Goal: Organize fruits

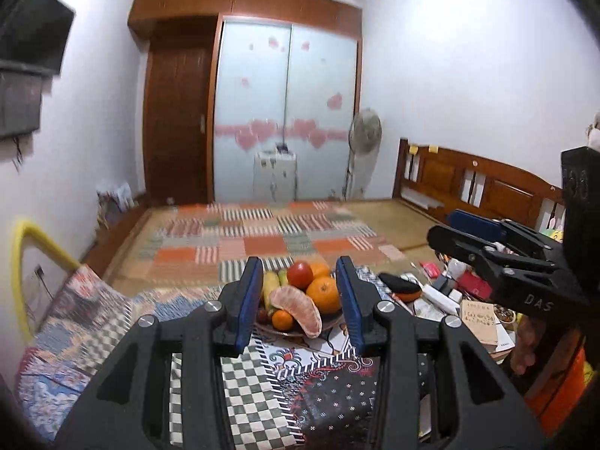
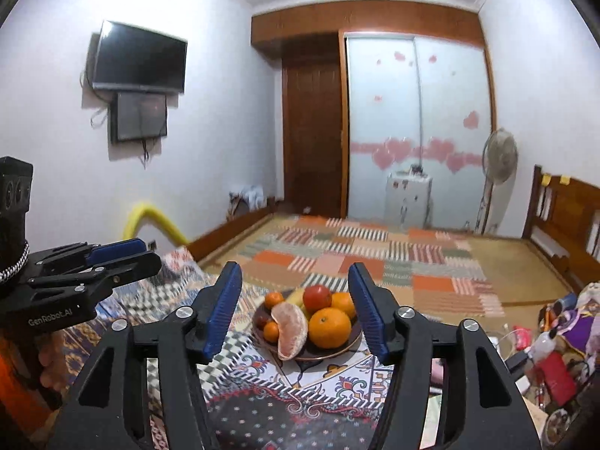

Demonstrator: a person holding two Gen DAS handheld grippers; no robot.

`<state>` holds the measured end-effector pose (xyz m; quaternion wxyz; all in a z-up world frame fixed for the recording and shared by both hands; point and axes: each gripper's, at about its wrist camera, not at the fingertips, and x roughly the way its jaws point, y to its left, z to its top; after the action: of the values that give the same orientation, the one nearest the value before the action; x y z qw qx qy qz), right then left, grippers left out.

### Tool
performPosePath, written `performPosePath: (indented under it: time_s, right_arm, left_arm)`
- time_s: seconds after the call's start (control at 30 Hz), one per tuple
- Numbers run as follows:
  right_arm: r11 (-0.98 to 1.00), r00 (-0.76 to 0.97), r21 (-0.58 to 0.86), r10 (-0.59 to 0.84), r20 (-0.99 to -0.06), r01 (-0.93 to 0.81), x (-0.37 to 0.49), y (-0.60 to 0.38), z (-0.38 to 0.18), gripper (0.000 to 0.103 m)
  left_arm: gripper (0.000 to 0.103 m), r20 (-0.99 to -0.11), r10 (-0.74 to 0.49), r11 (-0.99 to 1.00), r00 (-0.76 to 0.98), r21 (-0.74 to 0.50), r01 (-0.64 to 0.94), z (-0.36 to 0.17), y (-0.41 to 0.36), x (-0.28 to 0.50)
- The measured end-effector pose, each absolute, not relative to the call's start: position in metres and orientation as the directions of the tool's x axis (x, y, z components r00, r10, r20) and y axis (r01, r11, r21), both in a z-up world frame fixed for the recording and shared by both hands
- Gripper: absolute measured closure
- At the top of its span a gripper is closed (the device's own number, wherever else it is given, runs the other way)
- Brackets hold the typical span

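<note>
A dark plate (image 1: 285, 333) (image 2: 326, 354) sits on a patterned cloth and holds a pile of fruit. In it are a large orange (image 1: 324, 294) (image 2: 329, 328), a red tomato-like fruit (image 1: 300, 275) (image 2: 317, 298), a peeled pomelo segment (image 1: 300, 309) (image 2: 290, 332), small mandarins (image 1: 282, 320) (image 2: 271, 331) and a banana (image 1: 270, 287) (image 2: 296, 296). My left gripper (image 1: 299, 266) (image 2: 148, 253) hovers short of the plate, open, with nothing between its blue pads. My right gripper (image 2: 296, 270) (image 1: 444, 227) is beside it on the right, also open and empty, its jaws wider apart.
A heap of small items and a notebook (image 1: 480, 318) lies right of the plate, with more clutter (image 2: 551, 367) in the right wrist view. A patchwork-covered bed (image 1: 262, 240) stretches beyond, with a wooden headboard (image 1: 487, 183), a fan (image 1: 365, 135) and a wall TV (image 2: 138, 56).
</note>
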<state>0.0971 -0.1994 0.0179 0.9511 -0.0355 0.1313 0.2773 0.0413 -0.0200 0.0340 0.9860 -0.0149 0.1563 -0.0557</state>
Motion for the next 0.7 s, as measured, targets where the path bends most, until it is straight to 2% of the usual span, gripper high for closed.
performPosePath:
  time_s: [0.03, 0.1, 0.2, 0.33, 0.47, 0.6, 0.7]
  right_arm:
    - [0.846, 0.818, 0.004, 0.516, -0.252, -0.533, 0.089, -0.201, 0.021, 0.043]
    - [0.85, 0.829, 0.005, 0.515, -0.218, -0.527, 0.073, -0.202, 0.025, 0.04]
    - [0.858, 0.845, -0.002, 0.504, -0.179, -0.513, 0.055, -0.2, 0.028, 0.036]
    - [0.867, 0.859, -0.022, 0.49, -0.146, -0.498, 0.038, -0.202, 0.024, 0.019]
    - [0.876, 0.871, -0.033, 0.473, -0.132, -0.481, 0.032, -0.2, 0.022, 0.017]
    - [0.882, 0.876, -0.006, 0.466, -0.12, -0.47, 0.025, -0.207, 0.022, 0.002]
    - [0.889, 0.883, 0.007, 0.455, -0.111, -0.457, 0.022, -0.212, 0.019, 0.001]
  left_arm:
    - [0.059, -0.282, -0.103, 0.995, 0.954, -0.032, 0.098, 0.039, -0.023, 0.03]
    - [0.046, -0.25, -0.085, 0.996, 0.965, -0.017, 0.084, 0.044, -0.026, 0.015]
    - [0.036, -0.202, -0.07, 0.997, 0.977, -0.001, 0.071, 0.049, -0.031, -0.008]
    - [0.025, -0.169, -0.059, 0.998, 0.984, 0.004, 0.061, 0.053, -0.034, -0.027]
    - [0.012, -0.143, -0.044, 0.999, 0.989, 0.021, 0.048, 0.052, -0.038, -0.039]
    - [0.006, -0.134, -0.044, 0.999, 0.99, 0.025, 0.048, 0.048, -0.04, -0.046]
    - [0.004, -0.132, -0.039, 0.999, 0.991, 0.03, 0.043, 0.045, -0.042, -0.046]
